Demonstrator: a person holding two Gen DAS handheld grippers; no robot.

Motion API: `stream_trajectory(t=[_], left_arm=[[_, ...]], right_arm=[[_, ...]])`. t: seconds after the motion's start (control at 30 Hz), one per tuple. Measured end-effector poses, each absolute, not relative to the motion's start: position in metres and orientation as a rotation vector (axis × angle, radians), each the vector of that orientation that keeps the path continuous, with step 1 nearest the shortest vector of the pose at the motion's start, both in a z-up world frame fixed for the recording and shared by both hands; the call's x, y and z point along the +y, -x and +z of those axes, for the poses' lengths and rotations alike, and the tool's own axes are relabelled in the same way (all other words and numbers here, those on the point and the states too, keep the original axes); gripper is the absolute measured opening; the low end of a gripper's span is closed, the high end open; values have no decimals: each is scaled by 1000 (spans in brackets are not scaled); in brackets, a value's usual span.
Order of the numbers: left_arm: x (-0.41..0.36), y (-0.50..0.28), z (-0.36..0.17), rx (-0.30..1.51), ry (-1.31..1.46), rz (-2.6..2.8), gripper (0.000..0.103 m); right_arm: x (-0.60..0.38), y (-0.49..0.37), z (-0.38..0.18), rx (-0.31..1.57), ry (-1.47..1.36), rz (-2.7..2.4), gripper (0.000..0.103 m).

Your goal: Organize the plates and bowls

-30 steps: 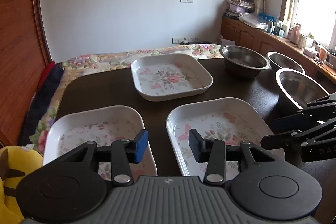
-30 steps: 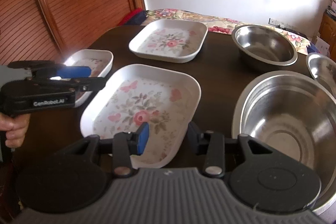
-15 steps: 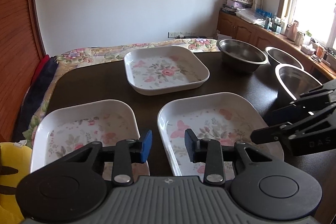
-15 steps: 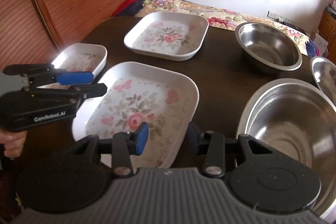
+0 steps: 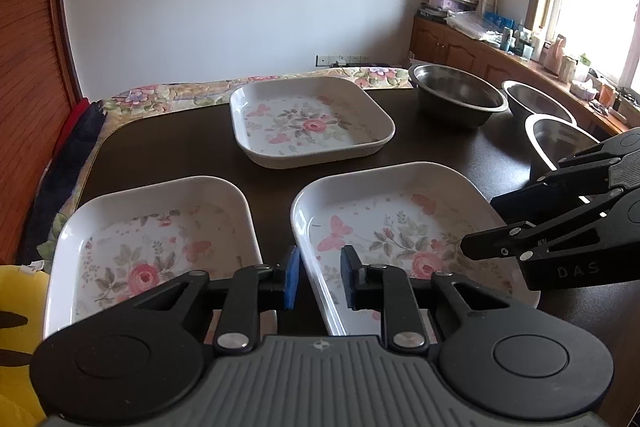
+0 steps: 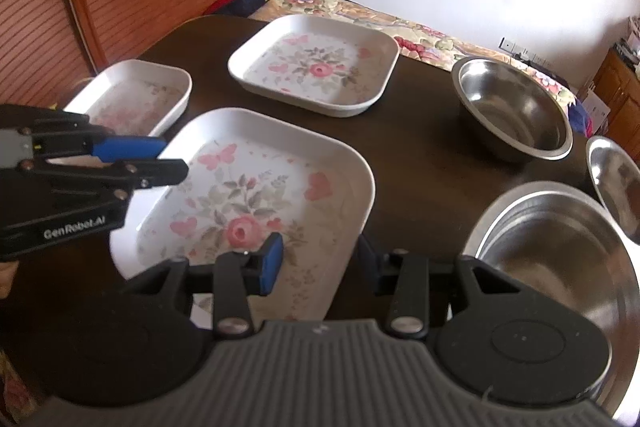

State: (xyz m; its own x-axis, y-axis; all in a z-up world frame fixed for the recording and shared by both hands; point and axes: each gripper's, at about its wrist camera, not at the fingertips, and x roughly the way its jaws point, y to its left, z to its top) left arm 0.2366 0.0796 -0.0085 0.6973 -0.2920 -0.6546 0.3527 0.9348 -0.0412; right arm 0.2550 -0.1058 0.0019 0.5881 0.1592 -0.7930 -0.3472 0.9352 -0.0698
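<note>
A: What takes up the most room?

B: The dark table [image 5: 168,147]. Everything else I'll place against the middle floral plate [image 5: 400,227], the square white dish nearest both grippers.

A: Then the biggest thing on it?

B: The near steel bowl [image 6: 560,255], just to the right of the middle floral plate, apart from it. The middle plate itself comes next. Beyond it, towards the wall, lies the far floral plate [image 5: 312,123], with bare table between. To its left, close but not touching, lies the left floral plate [image 5: 156,243].

A: More bowls?

B: Two. The far steel bowl [image 5: 456,99] stands beyond and to the right of the middle plate, and a third steel bowl [image 5: 536,105] sits further right, near the table's edge.

A: And the grippers?

B: The left gripper [image 5: 319,279] hangs above the gap between the left plate and the middle plate, its blue-padded fingers [image 5: 291,279] spread a little, holding nothing. The right gripper [image 6: 318,263] hangs over the middle plate's near right corner, fingers spread wider, also empty; the plate's rim shows between them, but whether they touch it I cannot tell.
</note>
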Motion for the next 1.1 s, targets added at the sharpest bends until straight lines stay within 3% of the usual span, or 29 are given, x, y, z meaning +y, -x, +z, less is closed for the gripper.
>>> stream_trajectory(t=[0.13, 0.27, 1.1], left_arm=[[85, -236, -9, 713, -57, -351, 47], [90, -236, -9, 720, -11, -357, 47], [98, -227, -6, 733, 78, -360, 47]], right_arm=[[-108, -257, 3, 887, 233, 276, 25], [-116, -259, 5, 894, 192, 283, 20], [-128, -252, 17, 842, 108, 286, 19]])
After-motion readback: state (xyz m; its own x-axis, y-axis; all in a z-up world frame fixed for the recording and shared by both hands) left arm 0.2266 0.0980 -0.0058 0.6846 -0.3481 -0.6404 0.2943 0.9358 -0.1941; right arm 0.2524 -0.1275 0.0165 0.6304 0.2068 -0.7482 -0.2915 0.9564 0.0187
